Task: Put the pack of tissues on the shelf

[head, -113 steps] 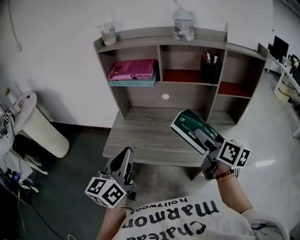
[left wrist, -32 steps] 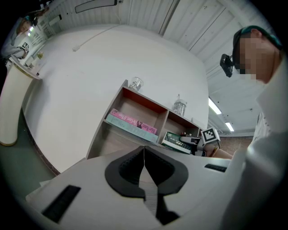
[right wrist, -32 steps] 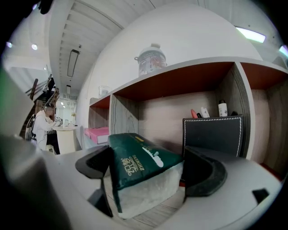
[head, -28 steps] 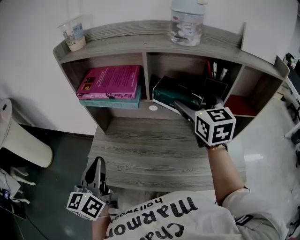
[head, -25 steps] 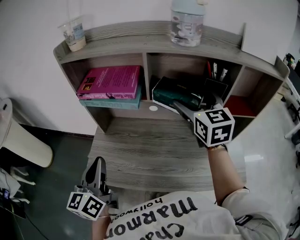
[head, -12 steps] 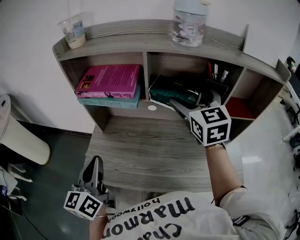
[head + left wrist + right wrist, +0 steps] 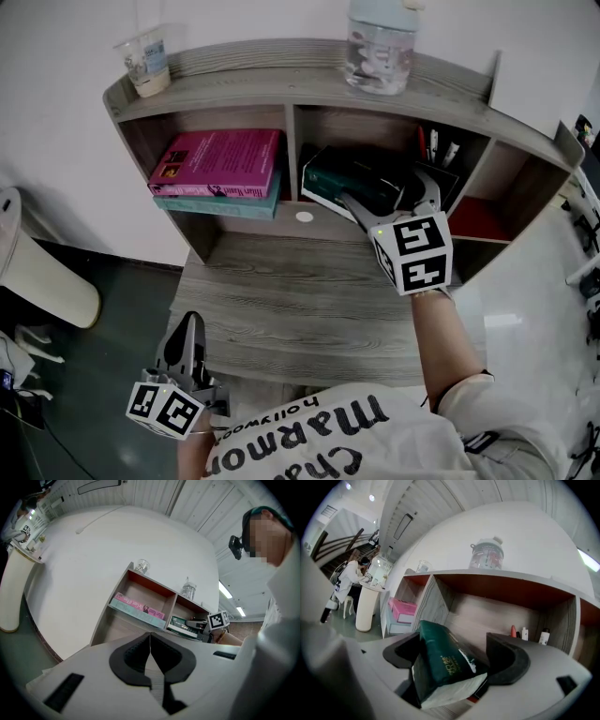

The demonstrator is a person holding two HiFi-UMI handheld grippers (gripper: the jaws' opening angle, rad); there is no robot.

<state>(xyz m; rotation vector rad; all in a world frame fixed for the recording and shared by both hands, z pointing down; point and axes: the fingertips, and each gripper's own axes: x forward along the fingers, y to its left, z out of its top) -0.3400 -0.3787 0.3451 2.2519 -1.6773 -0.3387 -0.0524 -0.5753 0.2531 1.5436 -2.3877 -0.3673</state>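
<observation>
In the head view the right tongs [image 7: 386,194] cover the near end of the pack of tissues [image 7: 342,180] (their jaws have just been closing a little, the pack between them) and most of the dark pen holder [image 7: 453,174]. The water bottle [image 7: 380,52] is cut off at the top edge. In the right gripper view the upright things [image 7: 526,633] deep in the shelf [image 7: 436,606] are too small to name, and a person [image 7: 348,581] far left is a blur.
</observation>
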